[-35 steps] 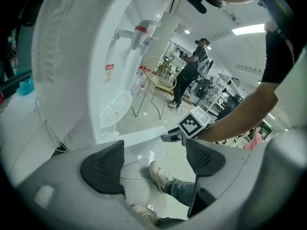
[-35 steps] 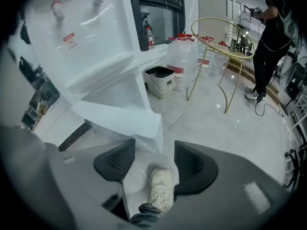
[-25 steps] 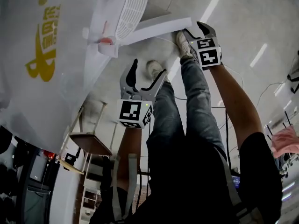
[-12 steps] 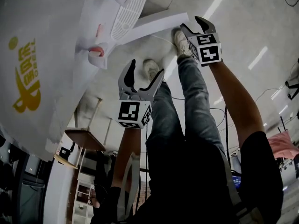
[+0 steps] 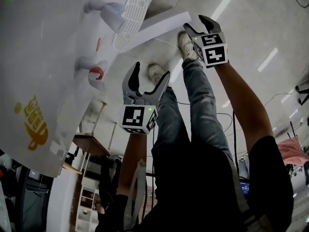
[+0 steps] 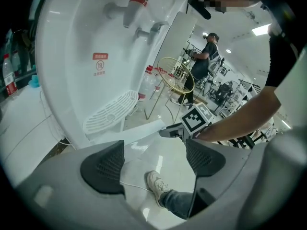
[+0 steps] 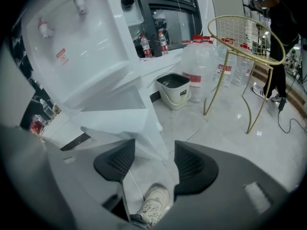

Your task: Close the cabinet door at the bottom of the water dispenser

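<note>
The white water dispenser (image 5: pixel 58 57) fills the left of the head view, its taps and drip grille facing me. Its bottom cabinet door (image 5: pixel 161 25) stands swung out as a white slab. My right gripper (image 5: pixel 194 23) is at the door's free end with its jaws apart. In the right gripper view the door (image 7: pixel 124 123) hangs open, and its lower corner reaches just between the right gripper's (image 7: pixel 154 164) pads without touching them. My left gripper (image 5: pixel 152 70) is open and holds nothing. It hangs over the floor nearer me and looks at the dispenser (image 6: pixel 86 56) and the door (image 6: pixel 139 131).
My own legs and white shoes (image 5: pixel 186 42) stand on the glossy floor by the door, with a thin cable beside them. A gold wire chair (image 7: pixel 244 42), large water jugs (image 7: pixel 196 66) and a white bucket (image 7: pixel 175 90) stand beyond. Another person (image 6: pixel 204 56) is in the background.
The head view has swung, so the dispenser's front and logo have slid down the picture. Both grippers have shifted a little. The right one stays at the door's free end.
</note>
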